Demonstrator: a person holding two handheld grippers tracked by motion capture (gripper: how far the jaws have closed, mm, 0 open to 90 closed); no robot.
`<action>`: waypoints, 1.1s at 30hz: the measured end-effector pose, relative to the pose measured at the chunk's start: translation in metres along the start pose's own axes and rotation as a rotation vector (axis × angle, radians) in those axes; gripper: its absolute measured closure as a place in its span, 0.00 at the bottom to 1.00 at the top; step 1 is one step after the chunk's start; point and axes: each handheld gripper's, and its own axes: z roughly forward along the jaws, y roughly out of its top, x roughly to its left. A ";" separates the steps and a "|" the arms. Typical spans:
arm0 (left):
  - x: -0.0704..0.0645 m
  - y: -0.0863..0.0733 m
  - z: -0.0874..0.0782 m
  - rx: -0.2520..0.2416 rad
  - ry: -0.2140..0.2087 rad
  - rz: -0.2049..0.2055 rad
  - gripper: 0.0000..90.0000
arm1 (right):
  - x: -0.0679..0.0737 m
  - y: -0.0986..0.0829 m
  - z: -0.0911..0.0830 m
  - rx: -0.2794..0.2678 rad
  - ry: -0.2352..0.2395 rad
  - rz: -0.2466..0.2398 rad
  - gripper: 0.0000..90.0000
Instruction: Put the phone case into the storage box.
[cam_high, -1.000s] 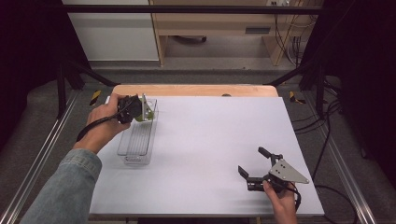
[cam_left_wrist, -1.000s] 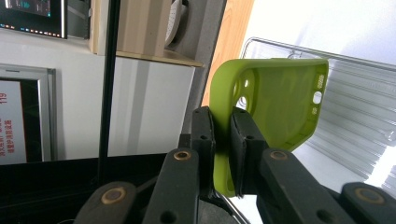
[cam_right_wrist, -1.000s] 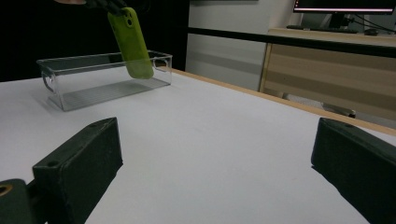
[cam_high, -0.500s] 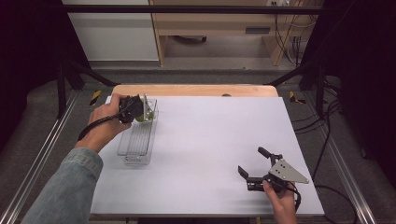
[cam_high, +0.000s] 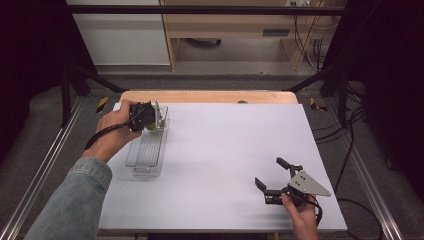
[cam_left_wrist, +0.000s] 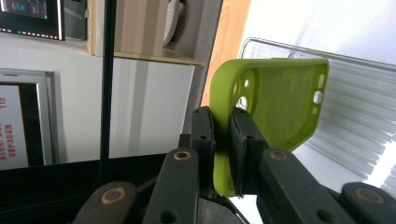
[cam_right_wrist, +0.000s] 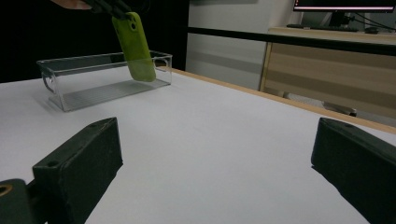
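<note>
**Green phone case held over the far end of a clear bin**

The counter (cam_high: 225, 165) spans the high view, white on top with a strip of wood along its far edge; toward its left side lies a clear plastic bin (cam_high: 146, 150), long and narrow, ribbed on the floor, with its length running away from the person; a hand in a denim sleeve (cam_high: 75, 200) reaches to the bin's far end with the left hand-held gripper (cam_high: 152, 117), whose jaws are clamped on the edge of a lime-green phone case (cam_left_wrist: 275, 102); in the left gripper view the case's hollow inside faces the camera, camera cut-outs near its top corner, with the bin's ribbed floor behind it; in the right gripper view the case (cam_right_wrist: 135, 46) hangs tilted, its lower end dipping inside the bin's walls, though whether it touches the floor I cannot tell; the right hand-held gripper (cam_high: 274, 174) rests near the counter's near right corner, well apart from the bin, jaws spread wide and holding nothing.
</note>
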 end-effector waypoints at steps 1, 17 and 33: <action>0.000 0.000 0.001 0.001 -0.002 0.000 0.90 | 0.000 0.000 0.000 0.000 0.000 0.000 0.02; 0.000 -0.002 0.002 0.011 -0.003 0.011 0.90 | 0.000 0.000 0.000 0.004 0.000 0.002 0.02; 0.001 -0.001 0.004 0.015 -0.007 0.023 0.90 | 0.000 -0.001 0.000 0.004 0.000 0.007 0.02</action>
